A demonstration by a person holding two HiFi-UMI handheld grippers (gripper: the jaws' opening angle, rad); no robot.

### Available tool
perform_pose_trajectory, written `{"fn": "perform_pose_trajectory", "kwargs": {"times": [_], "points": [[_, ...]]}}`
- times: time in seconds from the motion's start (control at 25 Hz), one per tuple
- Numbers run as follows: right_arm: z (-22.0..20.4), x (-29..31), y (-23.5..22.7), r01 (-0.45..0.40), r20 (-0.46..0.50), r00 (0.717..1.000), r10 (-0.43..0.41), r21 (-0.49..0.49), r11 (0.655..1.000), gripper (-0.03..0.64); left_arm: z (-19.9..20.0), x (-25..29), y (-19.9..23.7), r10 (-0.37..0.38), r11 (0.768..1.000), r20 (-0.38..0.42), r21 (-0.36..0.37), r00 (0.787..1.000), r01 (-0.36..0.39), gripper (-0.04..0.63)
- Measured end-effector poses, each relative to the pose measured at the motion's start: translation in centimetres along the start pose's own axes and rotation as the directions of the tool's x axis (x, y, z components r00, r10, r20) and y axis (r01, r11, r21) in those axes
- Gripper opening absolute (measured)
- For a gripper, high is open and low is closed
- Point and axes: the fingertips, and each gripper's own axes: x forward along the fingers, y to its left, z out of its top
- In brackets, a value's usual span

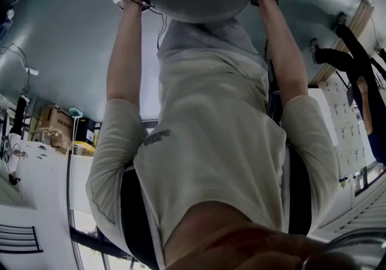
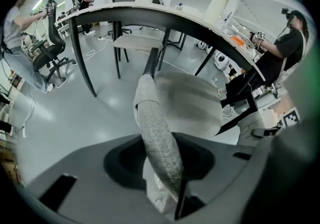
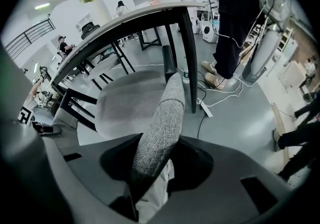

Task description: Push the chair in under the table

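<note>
The person wears a pale short-sleeved T-shirt (image 1: 211, 142) with small dark lettering (image 1: 157, 138) on the chest.

No legible text anywhere; small print on shirt (image 1: 211, 136) too blurred.

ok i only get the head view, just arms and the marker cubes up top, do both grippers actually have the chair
observer: yes for the left. In the left gripper view the top edge of the backrest runs between the left gripper jaws, and they look closed on it.
operator: and the right one
observer: same there, the right gripper looks closed on that padded edge.
operator: how far in is the chair
observer: not far, the seat looks mostly out in front of the table.
</note>
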Motion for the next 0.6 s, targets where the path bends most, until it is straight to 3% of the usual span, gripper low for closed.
{"fn": "perform_pose_trajectory", "kwargs": {"times": [0.24, 0.6], "points": [[4.6, 0.3, -1.1, -0.002, 0.023, 1.0, 0.002, -0.011, 1.0, 0.155, 3.7, 0.0, -2.1, 0.006, 1.0, 0.049, -0.03, 0.999, -0.004, 0.132], [10.0, 0.0, -2.7, -0.007, 0.031, 0.999, 0.008, -0.039, 0.999, 0.155, 7.1, 0.0, -5.0, 0.019, 0.998, 0.051, -0.06, 0.999, -0.016, 0.129]]}}
